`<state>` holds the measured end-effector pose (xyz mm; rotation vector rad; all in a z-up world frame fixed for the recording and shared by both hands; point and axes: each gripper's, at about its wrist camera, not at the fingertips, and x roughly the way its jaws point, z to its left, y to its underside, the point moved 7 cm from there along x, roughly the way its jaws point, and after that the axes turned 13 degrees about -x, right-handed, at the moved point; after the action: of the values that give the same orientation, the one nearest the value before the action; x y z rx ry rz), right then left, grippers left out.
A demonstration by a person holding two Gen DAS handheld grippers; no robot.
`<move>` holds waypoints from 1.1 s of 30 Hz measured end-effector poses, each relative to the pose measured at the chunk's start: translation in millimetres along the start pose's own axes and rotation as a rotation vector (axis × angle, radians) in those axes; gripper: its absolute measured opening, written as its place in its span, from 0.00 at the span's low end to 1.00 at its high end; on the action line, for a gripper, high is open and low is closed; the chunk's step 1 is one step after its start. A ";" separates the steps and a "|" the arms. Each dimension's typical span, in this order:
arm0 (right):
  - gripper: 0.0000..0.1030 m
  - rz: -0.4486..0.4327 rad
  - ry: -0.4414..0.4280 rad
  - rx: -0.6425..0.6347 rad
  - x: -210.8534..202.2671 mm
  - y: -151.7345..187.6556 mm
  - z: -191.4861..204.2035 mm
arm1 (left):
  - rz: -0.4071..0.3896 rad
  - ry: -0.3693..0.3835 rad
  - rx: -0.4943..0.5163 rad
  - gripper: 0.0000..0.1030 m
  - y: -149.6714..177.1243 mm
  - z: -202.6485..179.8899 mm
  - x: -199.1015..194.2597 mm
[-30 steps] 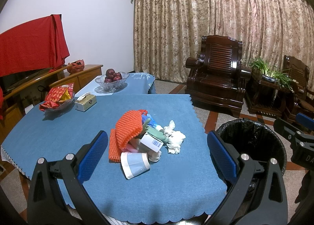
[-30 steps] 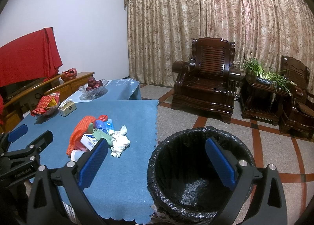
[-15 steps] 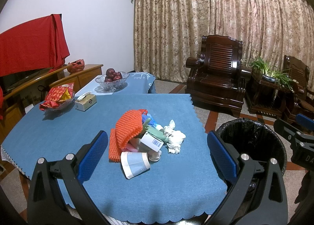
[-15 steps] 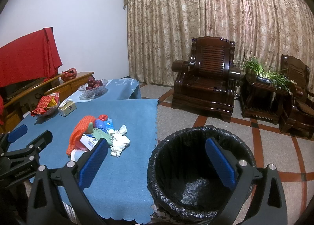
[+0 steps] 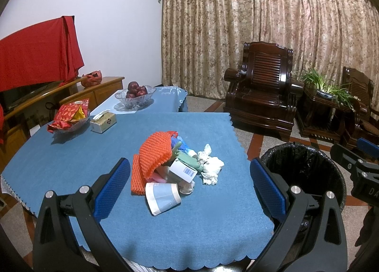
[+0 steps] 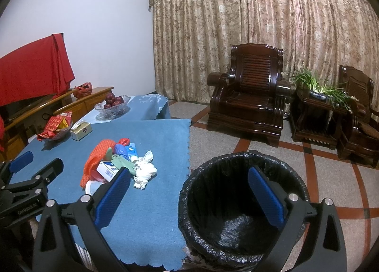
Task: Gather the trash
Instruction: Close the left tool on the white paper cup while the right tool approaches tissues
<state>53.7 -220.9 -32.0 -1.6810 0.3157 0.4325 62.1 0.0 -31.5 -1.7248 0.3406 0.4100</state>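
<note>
Change since earlier: almost none; both grippers hold the same spots, and the right wrist view has drifted only a touch, with the trash pile unmoved.
Left gripper (image 5: 189,186): jaws spread wide, holding nothing, hovering above the near part of the desk with the trash pile framed between its blue pads.
Right gripper (image 6: 189,191): jaws also spread wide and empty, hanging over the near rim of the trash bin.
Trash pile (image 5: 175,165): a loose heap near the middle of the blue cloth on the desk (image 5: 71,153).
In the pile: orange foam net (image 5: 155,153) on the left, paper cup (image 5: 162,197) on its side at the near edge, small white box (image 5: 183,171) with a barcode, crumpled tissue (image 5: 210,167) at the right edge.
Trash bin (image 6: 236,200): lined with a black bag, standing on the floor just beside the desk's right edge, nothing to be seen inside but the liner.
Far side of desk: tissue box (image 5: 103,122) next to a dish of red snack packets (image 5: 68,117).
Second table behind: glass bowl of red fruit (image 5: 135,94).
</note>
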 end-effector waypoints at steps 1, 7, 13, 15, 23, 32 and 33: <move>0.94 0.000 0.000 0.000 -0.2 -0.2 -0.1 | 0.001 0.000 0.000 0.95 0.0 0.0 0.1; 0.94 0.003 -0.001 0.000 -1.2 -1.1 -0.3 | 0.002 0.000 0.000 0.95 0.1 -0.1 -0.1; 0.94 0.008 -0.006 -0.006 6.9 4.7 6.8 | 0.008 -0.001 -0.006 0.95 2.9 0.5 2.9; 0.94 0.010 -0.008 -0.007 6.1 6.6 7.9 | 0.008 -0.001 -0.007 0.95 3.3 0.5 3.0; 0.94 0.022 -0.031 -0.017 16.6 -0.9 11.9 | 0.014 -0.028 -0.056 0.95 3.3 26.4 16.6; 0.94 0.031 -0.091 -0.035 53.2 -5.6 37.7 | 0.000 -0.154 -0.071 0.95 0.2 80.6 45.1; 0.94 0.035 -0.104 -0.038 59.1 -5.3 42.8 | 0.003 -0.171 -0.072 0.95 1.1 88.1 49.7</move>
<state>104.3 -175.6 -59.3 -1.6857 0.2621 0.5528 98.6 86.3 -69.8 -1.7453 0.2071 0.5737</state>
